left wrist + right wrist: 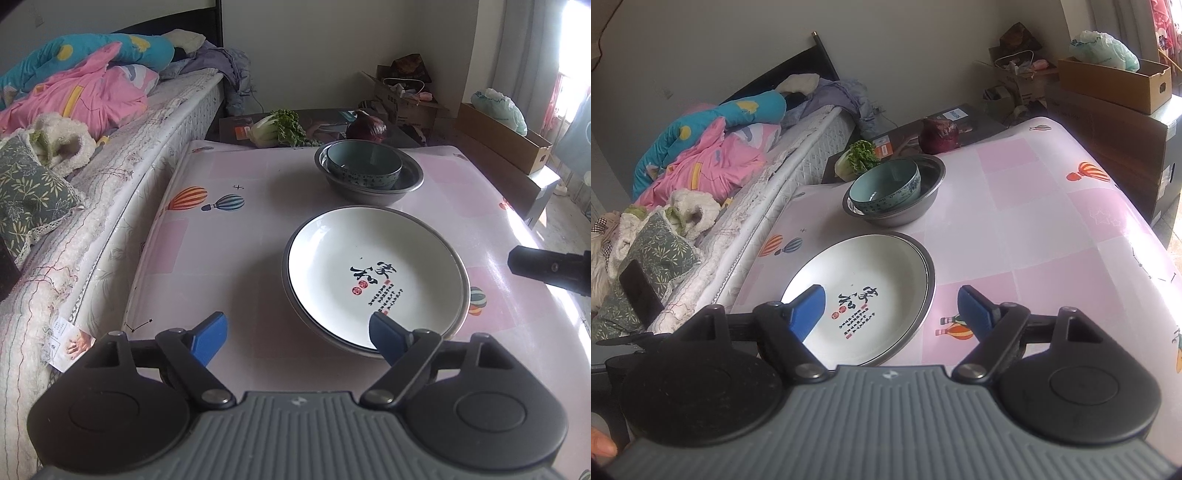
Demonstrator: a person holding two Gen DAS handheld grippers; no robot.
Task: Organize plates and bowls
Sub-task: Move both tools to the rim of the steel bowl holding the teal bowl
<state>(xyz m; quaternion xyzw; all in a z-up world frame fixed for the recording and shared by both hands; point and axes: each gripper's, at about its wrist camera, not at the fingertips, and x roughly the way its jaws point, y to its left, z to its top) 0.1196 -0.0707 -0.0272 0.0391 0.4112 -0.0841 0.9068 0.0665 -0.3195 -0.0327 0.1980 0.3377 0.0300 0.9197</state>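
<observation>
A white plate with black calligraphy (373,273) (864,291) rests inside a shallow metal plate on the pink table (229,258) (1034,229). Behind it a teal bowl (364,164) (886,188) sits inside a metal basin (406,181) (923,203). My left gripper (299,332) is open and empty above the plate's near left rim. My right gripper (892,306) is open and empty above the plate's near right rim; part of it shows at the right edge of the left wrist view (550,267).
A bed with bedding (74,122) (713,155) runs along the table's left side. A cabbage (277,127) (857,158) and a red onion (365,129) (938,136) lie just beyond the far table edge. Cardboard boxes (506,140) (1115,85) stand at right.
</observation>
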